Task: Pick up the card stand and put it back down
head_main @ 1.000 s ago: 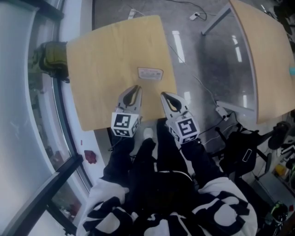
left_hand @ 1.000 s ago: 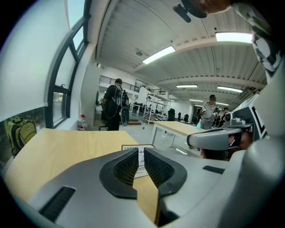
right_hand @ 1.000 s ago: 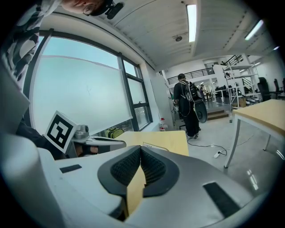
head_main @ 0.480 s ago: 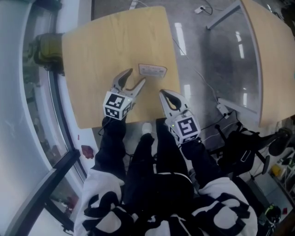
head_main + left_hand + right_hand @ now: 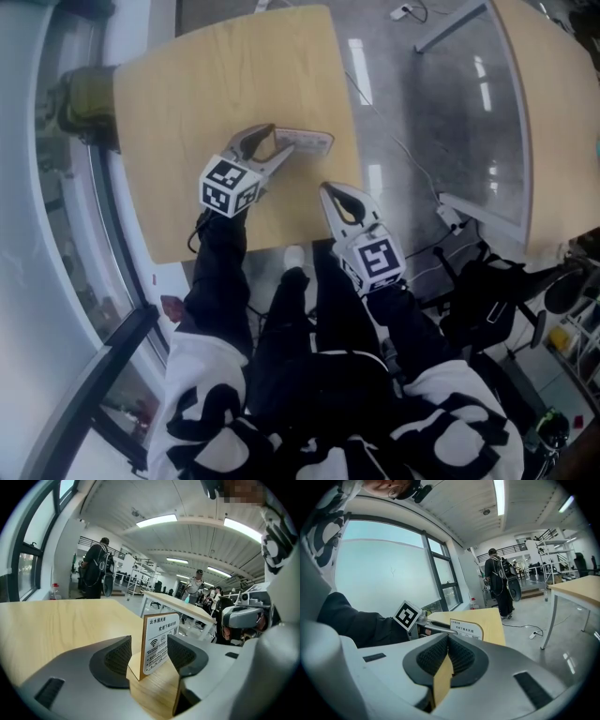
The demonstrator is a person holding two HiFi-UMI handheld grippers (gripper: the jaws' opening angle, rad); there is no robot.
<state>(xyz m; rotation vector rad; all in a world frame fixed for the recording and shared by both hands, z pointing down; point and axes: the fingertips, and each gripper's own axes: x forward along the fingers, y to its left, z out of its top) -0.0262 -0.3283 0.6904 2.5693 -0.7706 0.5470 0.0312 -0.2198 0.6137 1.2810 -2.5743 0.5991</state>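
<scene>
Left gripper (image 5: 277, 142): jaws opening wide, the card stand (image 5: 160, 639) upright on the counter (image 5: 187, 112) between the pads, neither pad pressing it. My worry: the stand sits skewed to the pads and near the counter's right edge, so an uneven close could tip it or skate it off. Right gripper (image 5: 333, 195) has its jaws closed on nothing at the near edge; I judge it no hazard unless it swings in.

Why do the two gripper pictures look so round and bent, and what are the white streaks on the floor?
Left gripper view and right gripper view: wide-angle lenses bend edges and leave dark corners; the card stand looks sharp. Head view: streaks on the floor are likely reflected ceiling lights.
</scene>
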